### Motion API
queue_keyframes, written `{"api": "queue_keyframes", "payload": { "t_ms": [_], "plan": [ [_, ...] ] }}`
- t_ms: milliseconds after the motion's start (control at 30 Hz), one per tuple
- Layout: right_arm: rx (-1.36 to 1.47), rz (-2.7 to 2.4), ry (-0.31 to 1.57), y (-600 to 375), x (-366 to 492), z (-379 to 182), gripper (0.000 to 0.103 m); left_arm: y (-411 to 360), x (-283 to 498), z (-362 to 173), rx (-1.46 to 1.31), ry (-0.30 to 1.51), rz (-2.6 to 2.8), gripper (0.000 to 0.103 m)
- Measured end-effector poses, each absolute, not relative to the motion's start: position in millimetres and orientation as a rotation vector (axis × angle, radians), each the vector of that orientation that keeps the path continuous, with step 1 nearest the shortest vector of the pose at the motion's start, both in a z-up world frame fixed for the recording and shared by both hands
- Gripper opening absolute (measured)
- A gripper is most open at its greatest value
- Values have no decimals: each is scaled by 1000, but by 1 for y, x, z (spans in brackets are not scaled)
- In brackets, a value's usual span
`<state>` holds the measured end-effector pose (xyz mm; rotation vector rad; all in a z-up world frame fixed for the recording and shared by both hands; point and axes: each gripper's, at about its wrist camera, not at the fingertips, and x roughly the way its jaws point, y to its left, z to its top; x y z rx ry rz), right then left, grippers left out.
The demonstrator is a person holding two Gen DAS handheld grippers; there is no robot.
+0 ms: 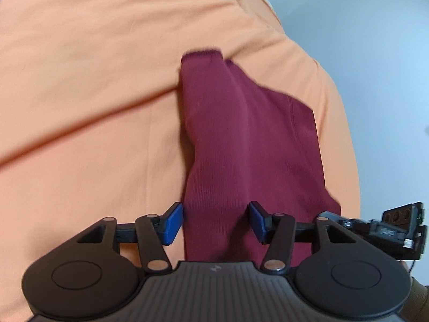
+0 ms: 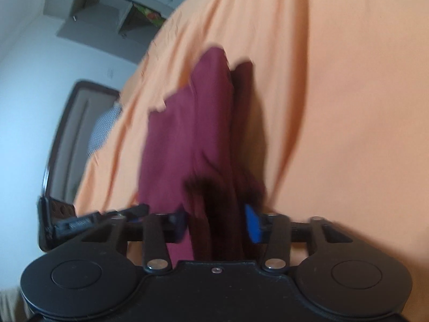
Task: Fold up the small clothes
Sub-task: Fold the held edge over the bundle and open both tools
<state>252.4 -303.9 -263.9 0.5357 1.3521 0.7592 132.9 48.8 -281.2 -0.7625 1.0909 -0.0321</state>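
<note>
Left wrist view: my left gripper [image 1: 216,221] has its blue pads [image 1: 173,222] set apart, with the maroon garment [image 1: 241,139] running between them toward 12 o'clock; whether they pinch it I cannot tell. Orange sheet [image 1: 93,80] beneath. My other gripper shows at 3 o'clock.

Right wrist view: my right gripper [image 2: 218,224] holds bunched maroon cloth between its pads (blurred, so grip uncertain). The garment [image 2: 182,134] stretches to 12 o'clock over the sheet [image 2: 348,107]. A dark-framed door [image 2: 72,134] sits at 9 o'clock.

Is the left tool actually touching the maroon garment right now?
Cannot tell. In the left wrist view the maroon garment passes between the left tool pads; the left pad meets the cloth edge, but the right pad seems clear of it.
</note>
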Motion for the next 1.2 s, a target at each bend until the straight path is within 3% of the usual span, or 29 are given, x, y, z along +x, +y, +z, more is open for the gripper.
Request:
{"api": "queue_keyframes", "payload": {
  "t_ms": [33,167,200,367,467,600,800,833,867,900,933,1000,1067,1100,1200],
  "plan": [
    [520,750,1359,-306,246,-267,25,47,128,-285,-760,1103,-27,58],
    [568,684,1390,-320,231,-281,18,35,116,-294,-639,1140,-21,56],
    [582,674,1395,-322,229,-283,19,34,115,-295,-621,1140,-21,56],
    [587,685,1318,-328,237,-250,42,44,117,-277,-662,1099,-9,54],
    [543,678,1165,-322,262,-219,45,59,125,-259,-695,994,-10,60],
    [408,777,1009,-279,308,-199,45,70,170,-248,-684,899,-40,60],
    [204,849,1051,-211,355,-226,34,52,247,-265,-537,946,-53,60],
    [131,792,1068,-205,360,-236,23,52,255,-271,-495,972,-25,57],
    [73,732,1075,-204,364,-243,10,52,263,-277,-451,1001,12,48],
    [71,711,1076,-206,367,-247,7,53,268,-281,-431,1026,38,42],
    [99,696,1078,-211,367,-245,8,55,269,-282,-442,1037,48,38],
    [145,714,1034,-219,357,-227,22,57,258,-270,-470,1002,37,41],
    [159,768,1011,-231,336,-213,50,55,236,-260,-461,960,11,62],
    [168,787,1033,-236,326,-212,55,53,223,-257,-460,950,7,66],
    [228,776,1095,-257,301,-221,57,51,186,-262,-483,979,18,68]
  ]
}}
